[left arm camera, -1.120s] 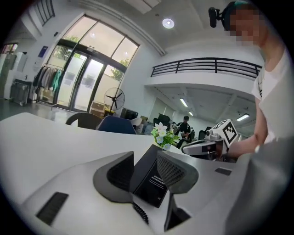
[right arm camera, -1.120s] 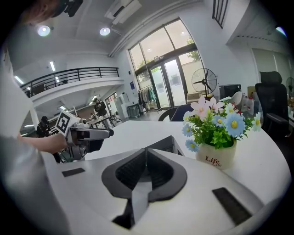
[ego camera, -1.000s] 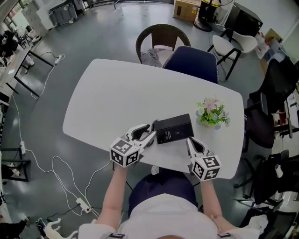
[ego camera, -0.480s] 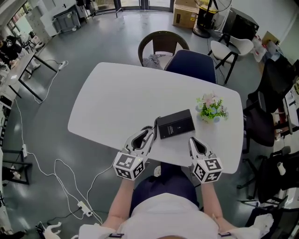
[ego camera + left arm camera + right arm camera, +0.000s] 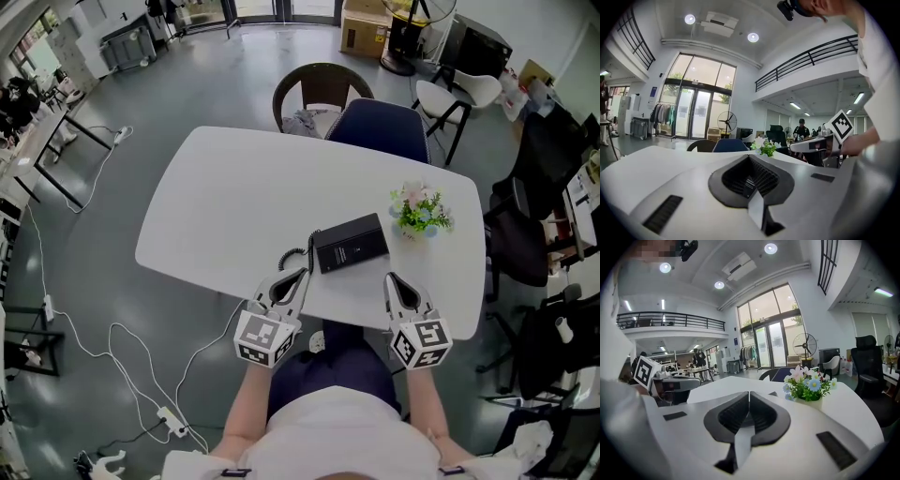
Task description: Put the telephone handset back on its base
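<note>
The black telephone (image 5: pixel 349 243) lies on the white table (image 5: pixel 234 206), its handset flat along the base and its coiled cord (image 5: pixel 294 253) trailing off the left end. My left gripper (image 5: pixel 302 273) hangs at the table's near edge, a little short of the cord. Its jaws have just closed and meet with nothing between them (image 5: pixel 750 157). My right gripper (image 5: pixel 390 277) hovers near the front edge, right of the phone, shut and empty (image 5: pixel 749 393). Neither touches the phone, which both gripper views hide behind the jaws.
A small pot of flowers (image 5: pixel 419 211) stands just right of the phone. A wicker chair (image 5: pixel 319 89) and a blue chair (image 5: pixel 380 127) sit at the table's far side. Cables (image 5: pixel 122 337) lie on the floor to the left, dark chairs to the right.
Both grippers have drawn back from the phone toward the table's near edge. The left jaws, open beside the phone's left end a second ago, have come together empty.
</note>
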Demonstrator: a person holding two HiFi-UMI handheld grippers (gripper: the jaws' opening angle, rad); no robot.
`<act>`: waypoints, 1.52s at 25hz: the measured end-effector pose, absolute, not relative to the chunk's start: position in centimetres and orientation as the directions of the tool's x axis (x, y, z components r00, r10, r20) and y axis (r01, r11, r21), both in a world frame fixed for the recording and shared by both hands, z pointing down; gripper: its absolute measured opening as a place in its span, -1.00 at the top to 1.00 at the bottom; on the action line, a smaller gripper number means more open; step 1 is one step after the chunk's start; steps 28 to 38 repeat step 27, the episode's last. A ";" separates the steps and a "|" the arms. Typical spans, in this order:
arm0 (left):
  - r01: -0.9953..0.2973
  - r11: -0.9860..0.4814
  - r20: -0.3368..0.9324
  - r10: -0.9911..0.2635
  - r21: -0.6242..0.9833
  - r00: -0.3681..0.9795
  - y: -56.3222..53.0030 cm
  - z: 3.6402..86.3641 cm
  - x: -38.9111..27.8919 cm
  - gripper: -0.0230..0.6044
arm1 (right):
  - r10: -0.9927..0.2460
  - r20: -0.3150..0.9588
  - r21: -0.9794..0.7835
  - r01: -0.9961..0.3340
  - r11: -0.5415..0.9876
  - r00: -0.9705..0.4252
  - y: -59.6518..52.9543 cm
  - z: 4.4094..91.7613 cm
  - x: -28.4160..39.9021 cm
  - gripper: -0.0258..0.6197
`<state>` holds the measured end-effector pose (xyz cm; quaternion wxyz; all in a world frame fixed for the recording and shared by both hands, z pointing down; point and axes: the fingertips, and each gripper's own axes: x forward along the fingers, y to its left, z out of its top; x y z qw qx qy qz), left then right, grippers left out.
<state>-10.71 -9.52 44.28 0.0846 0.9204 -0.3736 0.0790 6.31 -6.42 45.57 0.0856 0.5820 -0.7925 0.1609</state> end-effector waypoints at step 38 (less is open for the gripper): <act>-0.707 -0.700 0.218 -0.677 0.101 0.703 -10.5 44.7 -8.9 0.88 | -0.884 0.353 -0.122 -0.952 0.282 -0.307 -7.0 45.7 7.2 0.82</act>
